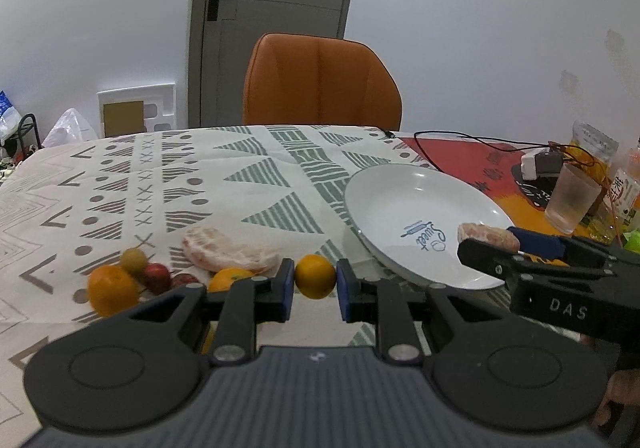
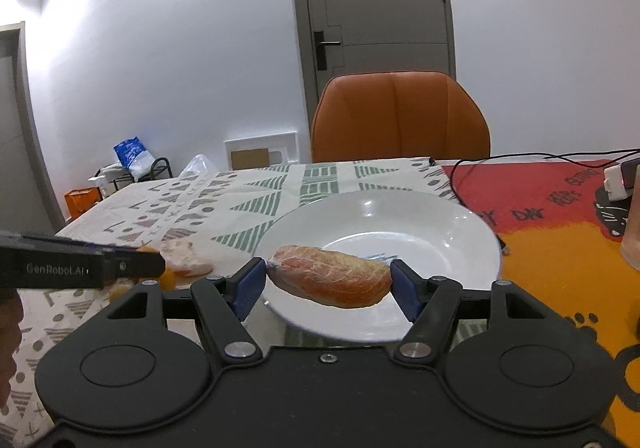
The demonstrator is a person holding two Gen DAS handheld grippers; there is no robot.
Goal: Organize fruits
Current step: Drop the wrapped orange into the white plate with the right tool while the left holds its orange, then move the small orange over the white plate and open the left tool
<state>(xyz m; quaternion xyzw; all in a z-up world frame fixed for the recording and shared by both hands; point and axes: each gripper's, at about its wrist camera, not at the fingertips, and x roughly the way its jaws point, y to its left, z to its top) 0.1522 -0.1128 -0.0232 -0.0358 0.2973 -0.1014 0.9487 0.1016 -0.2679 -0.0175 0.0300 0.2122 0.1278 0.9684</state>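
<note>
Fruit gripped in both tools, plate [image 2: 440, 224] at 12 o'clock.
Small orange [image 1: 315, 276] is clamped by left gripper [image 1: 315, 290]; wrapped pomelo segment [image 2: 330, 275] is clamped by right gripper [image 2: 329, 286] above plate rim. Loose fruit pile [image 1: 132, 280] is seen at 9 o'clock on tablecloth [image 1: 180, 176].

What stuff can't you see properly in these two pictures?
- Left wrist view: one orange is half hidden behind the left hand-held gripper.
- Left wrist view: the plate has its near rim covered by the right hand-held gripper.
- Right wrist view: the fruit pile is blurred and partly behind the left hand-held gripper.
- Right wrist view: the cup is cut off by the right edge.
</note>
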